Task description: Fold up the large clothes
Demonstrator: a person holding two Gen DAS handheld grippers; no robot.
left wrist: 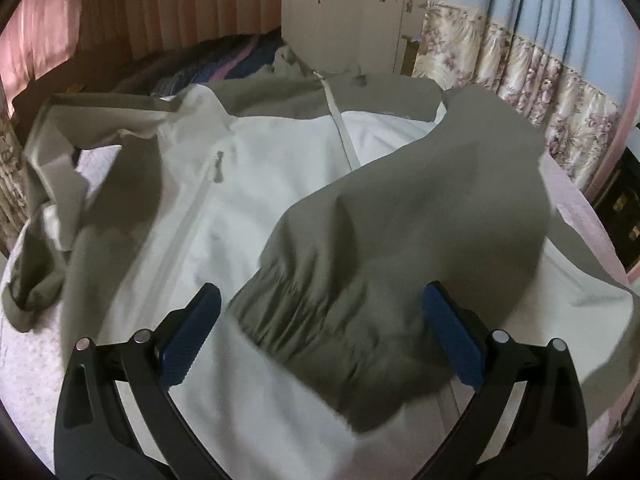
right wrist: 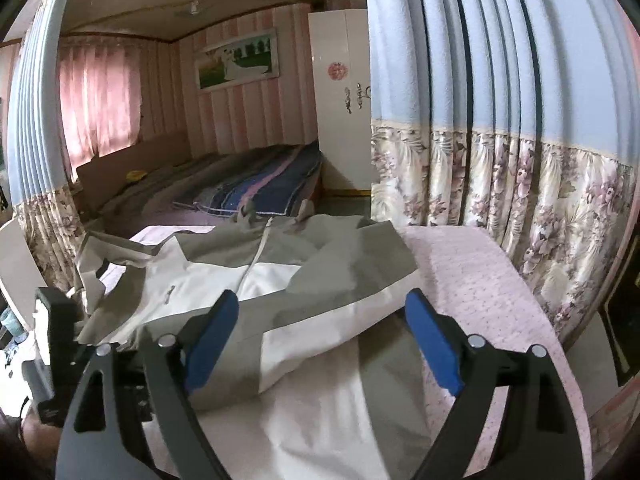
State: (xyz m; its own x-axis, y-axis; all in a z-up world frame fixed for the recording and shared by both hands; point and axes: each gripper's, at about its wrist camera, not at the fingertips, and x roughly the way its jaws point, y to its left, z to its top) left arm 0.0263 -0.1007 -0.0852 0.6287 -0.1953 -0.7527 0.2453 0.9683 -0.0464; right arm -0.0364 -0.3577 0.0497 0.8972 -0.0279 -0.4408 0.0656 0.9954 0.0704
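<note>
A large white and olive-grey jacket [left wrist: 256,184] lies front up on a pink bedspread [left wrist: 28,364], zip running up the middle. Its right sleeve [left wrist: 400,240] is folded across the body, with the gathered cuff lying between my left gripper's [left wrist: 320,304] open blue fingers [left wrist: 196,332]. The other sleeve [left wrist: 52,184] lies crumpled at the left. In the right wrist view the jacket [right wrist: 208,280] shows with the folded sleeve [right wrist: 320,296] across it. My right gripper [right wrist: 322,320] is open just above the sleeve, holding nothing.
A blue and floral curtain [right wrist: 500,140] hangs close on the right. A white wardrobe [right wrist: 344,100] and a second bed with a striped blanket [right wrist: 260,188] stand behind. The other gripper's body [right wrist: 56,340] shows at the left. The bedspread's edge [right wrist: 552,340] runs along the right.
</note>
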